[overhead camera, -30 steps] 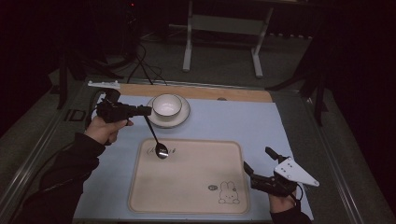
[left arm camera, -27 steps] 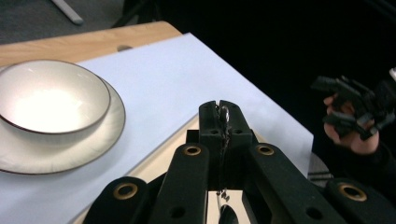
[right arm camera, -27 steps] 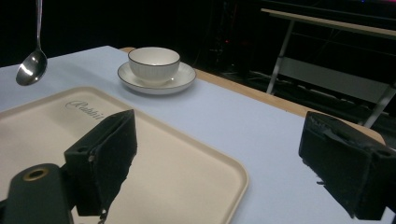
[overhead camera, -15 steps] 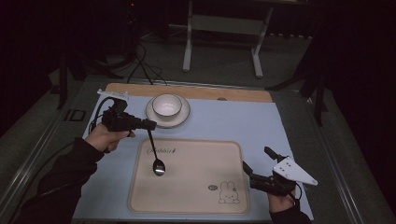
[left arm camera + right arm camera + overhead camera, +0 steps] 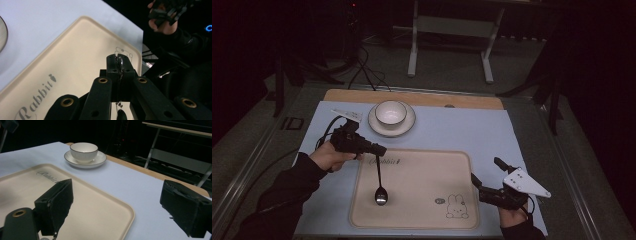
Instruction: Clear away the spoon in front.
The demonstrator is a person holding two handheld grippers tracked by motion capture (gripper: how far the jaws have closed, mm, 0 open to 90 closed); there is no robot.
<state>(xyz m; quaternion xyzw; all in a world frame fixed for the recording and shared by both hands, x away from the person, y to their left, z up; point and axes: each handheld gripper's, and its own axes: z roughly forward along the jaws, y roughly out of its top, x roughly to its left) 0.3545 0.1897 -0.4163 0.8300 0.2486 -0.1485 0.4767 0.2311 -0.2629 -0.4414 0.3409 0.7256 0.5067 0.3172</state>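
Spoon (image 5: 380, 184) hangs over tray (image 5: 422, 210), pinched by left gripper (image 5: 379, 149); right gripper (image 5: 484, 181) agape (nothing held).

I see a table with a light wooden top (image 5: 472, 100), and its far edge peeks out as a brown strip. A big pale blue mat (image 5: 462, 130) covers most of it. On the blue mat, close to me, lies a flat cream tray with rounded corners (image 5: 422, 175). It has the word "Rabbit" and a little bunny drawing on it. Behind the tray, near the far side, sits a round white saucer (image 5: 392, 125). The saucer and the tray are near each other but do not touch.
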